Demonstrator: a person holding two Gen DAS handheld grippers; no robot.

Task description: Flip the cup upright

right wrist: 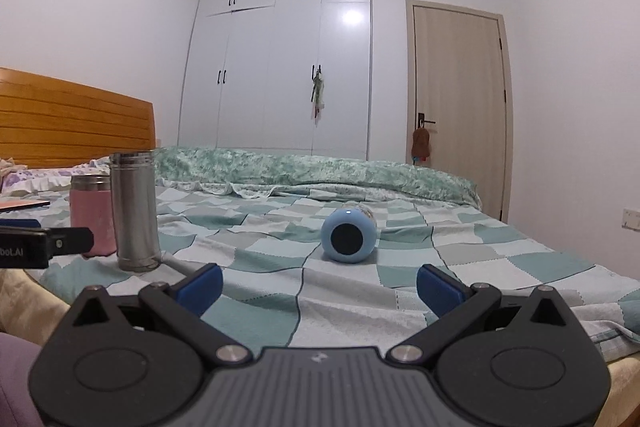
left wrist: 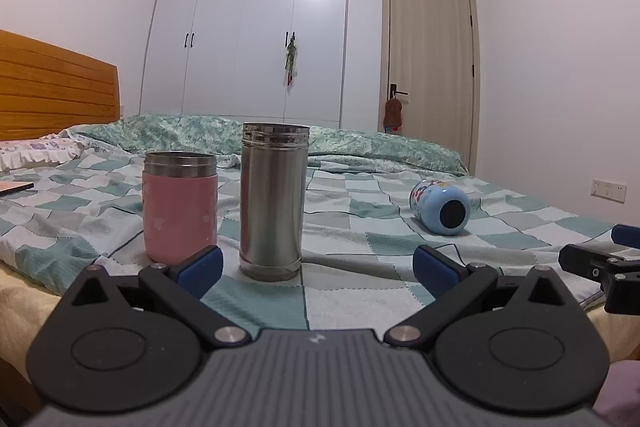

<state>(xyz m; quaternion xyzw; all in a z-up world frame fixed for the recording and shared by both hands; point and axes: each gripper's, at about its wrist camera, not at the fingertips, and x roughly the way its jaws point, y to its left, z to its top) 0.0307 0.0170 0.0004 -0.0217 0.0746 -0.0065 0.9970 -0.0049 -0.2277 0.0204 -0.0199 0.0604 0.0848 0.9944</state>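
Note:
A light blue cup (right wrist: 349, 235) with a cartoon print lies on its side on the checked bedspread, its dark round base facing me. It also shows in the left wrist view (left wrist: 440, 207) at the right. My right gripper (right wrist: 318, 287) is open and empty, a short way in front of the cup. My left gripper (left wrist: 318, 269) is open and empty, just in front of a tall steel cup (left wrist: 274, 201) that stands upright. A pink cup (left wrist: 180, 205) stands upright to its left. The right gripper's side (left wrist: 600, 267) shows at the right edge of the left wrist view.
The checked bedspread (right wrist: 460, 259) covers the bed, with a rumpled green quilt (right wrist: 320, 167) behind. A wooden headboard (right wrist: 76, 119) is at the left, a white wardrobe (right wrist: 280, 59) and a door (right wrist: 460, 87) beyond. A flat book-like object (left wrist: 14, 189) lies at the far left.

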